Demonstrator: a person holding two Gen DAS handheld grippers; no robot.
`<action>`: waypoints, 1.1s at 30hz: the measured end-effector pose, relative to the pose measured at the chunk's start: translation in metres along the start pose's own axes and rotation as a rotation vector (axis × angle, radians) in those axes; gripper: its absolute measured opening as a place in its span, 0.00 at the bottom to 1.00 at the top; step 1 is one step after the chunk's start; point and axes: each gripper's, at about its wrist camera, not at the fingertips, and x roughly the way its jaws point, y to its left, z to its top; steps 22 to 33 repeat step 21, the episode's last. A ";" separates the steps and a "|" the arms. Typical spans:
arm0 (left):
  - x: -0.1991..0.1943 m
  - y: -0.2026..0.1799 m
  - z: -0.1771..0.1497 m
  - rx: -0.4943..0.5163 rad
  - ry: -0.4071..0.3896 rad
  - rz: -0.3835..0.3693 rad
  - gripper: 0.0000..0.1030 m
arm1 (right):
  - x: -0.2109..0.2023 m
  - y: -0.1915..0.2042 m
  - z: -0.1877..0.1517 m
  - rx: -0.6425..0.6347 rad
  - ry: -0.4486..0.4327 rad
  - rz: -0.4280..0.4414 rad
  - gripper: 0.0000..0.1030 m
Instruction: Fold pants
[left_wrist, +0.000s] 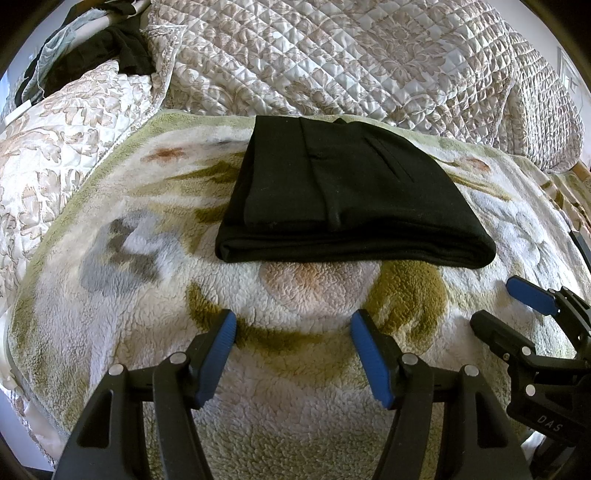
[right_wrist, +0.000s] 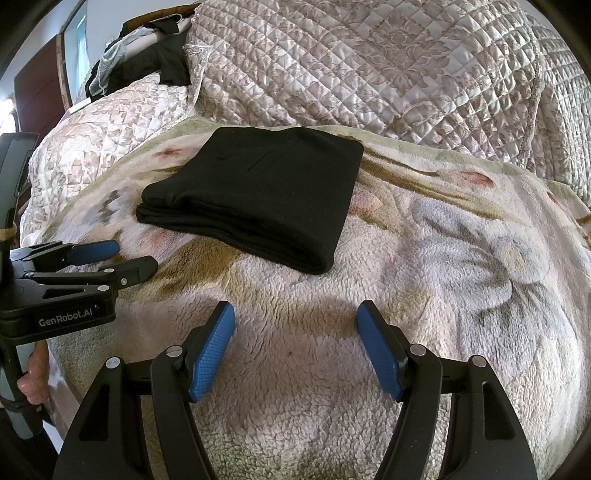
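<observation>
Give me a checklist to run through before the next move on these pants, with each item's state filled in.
1. Black fabric pants folded into a compact stack: ok.
2. Pants resting fully on the fluffy floral fleece blanket: ok.
3. Left tongs open and empty: ok.
4. Right tongs open and empty: ok.
5. Both tongs clear of the pants, no contact: ok.
6. Layers under the top fold lined up evenly: cannot tell, only the near edge shows.
</observation>
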 end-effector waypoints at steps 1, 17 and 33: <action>0.000 0.000 0.000 0.000 0.000 0.000 0.66 | 0.001 0.001 0.001 0.000 0.000 0.000 0.67; 0.000 0.000 -0.001 0.001 0.002 0.001 0.66 | 0.000 0.000 0.000 0.001 -0.001 0.000 0.67; 0.000 0.000 -0.001 -0.001 0.003 -0.001 0.66 | 0.000 0.000 0.000 0.001 -0.001 0.000 0.67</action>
